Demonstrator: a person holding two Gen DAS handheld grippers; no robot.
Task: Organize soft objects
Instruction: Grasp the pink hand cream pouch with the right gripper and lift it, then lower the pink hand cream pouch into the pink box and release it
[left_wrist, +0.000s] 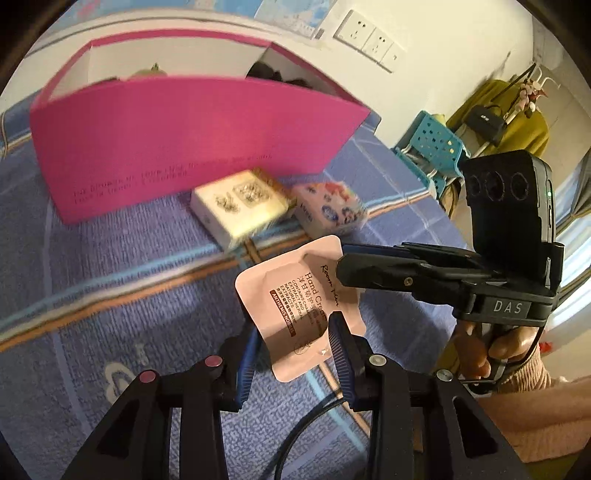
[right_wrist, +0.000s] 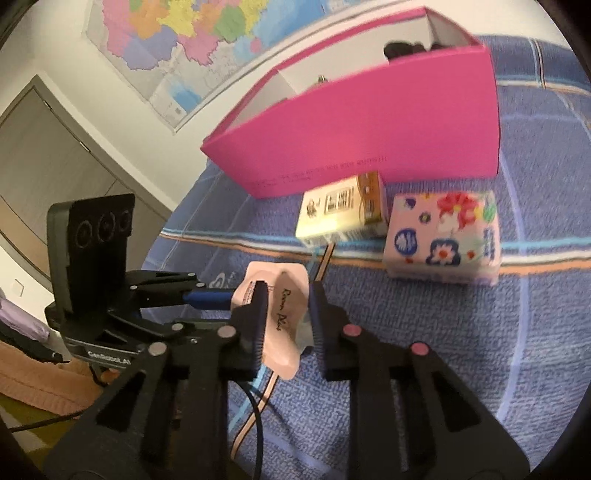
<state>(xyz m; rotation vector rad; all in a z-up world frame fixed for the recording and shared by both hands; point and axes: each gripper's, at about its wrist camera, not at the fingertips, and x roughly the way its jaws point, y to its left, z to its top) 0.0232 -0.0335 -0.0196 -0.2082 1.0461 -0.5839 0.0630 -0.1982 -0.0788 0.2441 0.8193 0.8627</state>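
A pale pink hand cream packet (left_wrist: 295, 295) (right_wrist: 284, 314) hangs above the blue patterned cloth (left_wrist: 110, 277), held from two sides. My left gripper (left_wrist: 295, 339) is shut on its lower part, and its blue pads show in the right wrist view (right_wrist: 231, 295) at the packet's left edge. My right gripper (right_wrist: 288, 310) is shut on the packet's other end, reaching in from the right in the left wrist view (left_wrist: 341, 262). Behind stands an open pink box (left_wrist: 184, 140) (right_wrist: 369, 129) with dark things inside. A flowered tissue pack (left_wrist: 328, 210) (right_wrist: 443, 236) lies in front of it.
A small white and yellow carton (left_wrist: 240, 206) (right_wrist: 340, 210) lies beside the tissue pack. A teal stool (left_wrist: 432, 144) and a clothes rack stand past the cloth's right edge. A person's hand (left_wrist: 480, 350) grips the right gripper's handle. A map (right_wrist: 177, 37) hangs on the wall.
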